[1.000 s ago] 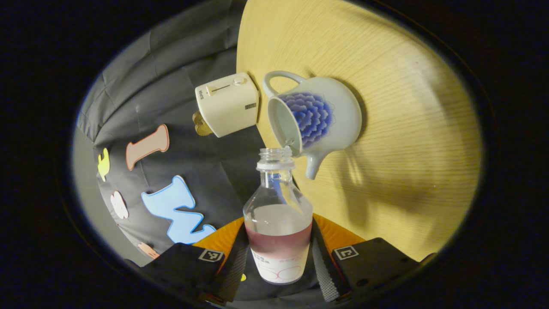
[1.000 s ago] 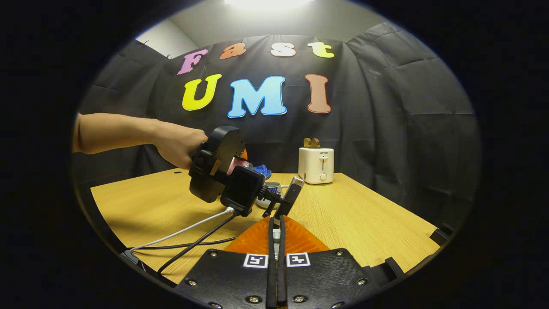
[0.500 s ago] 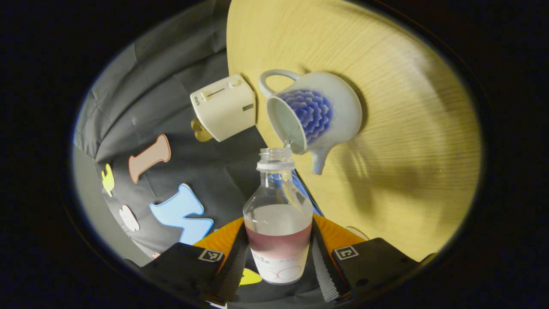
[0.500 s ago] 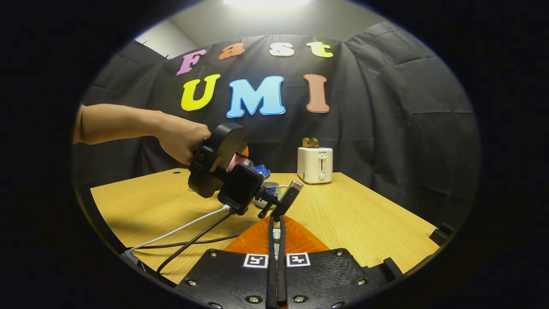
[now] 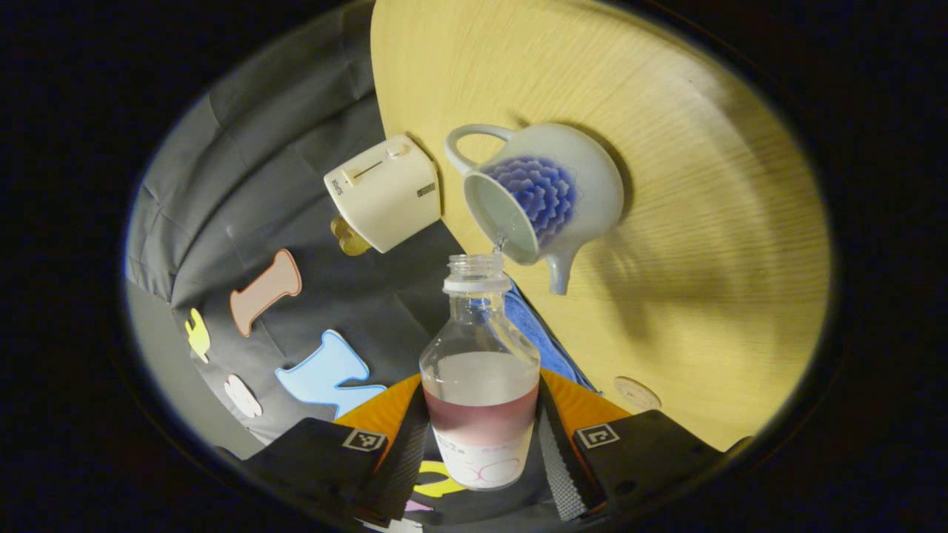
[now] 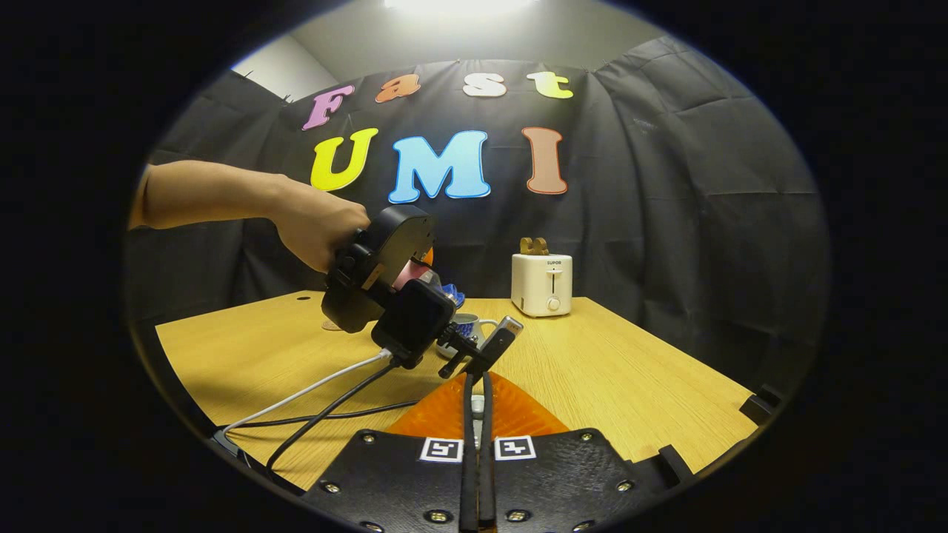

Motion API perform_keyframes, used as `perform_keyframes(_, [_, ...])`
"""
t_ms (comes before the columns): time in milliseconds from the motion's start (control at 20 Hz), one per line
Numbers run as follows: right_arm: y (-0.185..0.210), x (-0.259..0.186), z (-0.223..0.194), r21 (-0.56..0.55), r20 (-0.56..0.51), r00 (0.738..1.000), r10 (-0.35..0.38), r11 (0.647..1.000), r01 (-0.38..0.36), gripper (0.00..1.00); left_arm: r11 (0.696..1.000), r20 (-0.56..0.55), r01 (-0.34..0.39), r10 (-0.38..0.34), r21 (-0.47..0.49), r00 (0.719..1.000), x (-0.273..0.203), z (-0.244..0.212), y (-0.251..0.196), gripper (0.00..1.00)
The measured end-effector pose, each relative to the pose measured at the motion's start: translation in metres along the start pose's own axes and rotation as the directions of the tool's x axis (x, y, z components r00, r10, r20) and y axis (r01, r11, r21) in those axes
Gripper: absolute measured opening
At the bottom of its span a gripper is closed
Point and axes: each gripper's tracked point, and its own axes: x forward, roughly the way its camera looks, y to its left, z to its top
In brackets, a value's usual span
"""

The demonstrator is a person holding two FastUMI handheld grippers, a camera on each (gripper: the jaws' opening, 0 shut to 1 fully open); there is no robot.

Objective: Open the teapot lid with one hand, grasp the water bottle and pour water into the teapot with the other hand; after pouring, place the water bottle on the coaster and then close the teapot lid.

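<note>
The water bottle (image 5: 480, 385) is tipped over toward the teapot (image 5: 544, 196), and both fingers of the left gripper (image 5: 481, 444) press on its sides, so it is held tight. Its mouth has no cap and sits right at the edge of the teapot's open top. A thin bit of water shows there, so the pouring looks like it is going on now. The teapot stands on the wooden table (image 5: 703, 222) with no lid on it, just beside a white toaster (image 5: 385, 192). So the lid step looks done. In the right gripper view, the right gripper (image 6: 478, 444) has its fingers close together with only a thin gap, and something small and pale sits between them farther up. It may be the lid, but I cannot tell. A hand (image 6: 315, 222) holds the other gripper over the table there, with cables trailing down. The bottle still has a lot of water in it. A small round thing (image 5: 637, 392) lies on the table near the bottle, maybe the coaster. Still to do: finish pouring, stand the bottle on the coaster, and put the lid back on the teapot.
</note>
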Motion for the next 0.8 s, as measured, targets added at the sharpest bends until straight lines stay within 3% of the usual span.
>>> perform_keyframes(700, [0.001,-0.002,0.002,0.002,0.005,1.000,0.003,1.000,-0.003,0.01,0.992,-0.025,-0.041,0.044,0.116,0.999,-0.010,0.006,0.015,0.84])
perform_keyframes(750, [0.000,-0.002,0.002,0.000,0.007,1.000,0.001,1.000,-0.001,0.01,0.992,-0.025,-0.044,0.047,0.119,0.999,-0.010,0.006,0.016,0.72])
perform_keyframes(800, [0.000,-0.002,0.002,0.001,0.009,1.000,0.001,1.000,-0.001,0.01,0.991,-0.026,-0.048,0.051,0.121,0.998,-0.010,0.007,0.017,0.76])
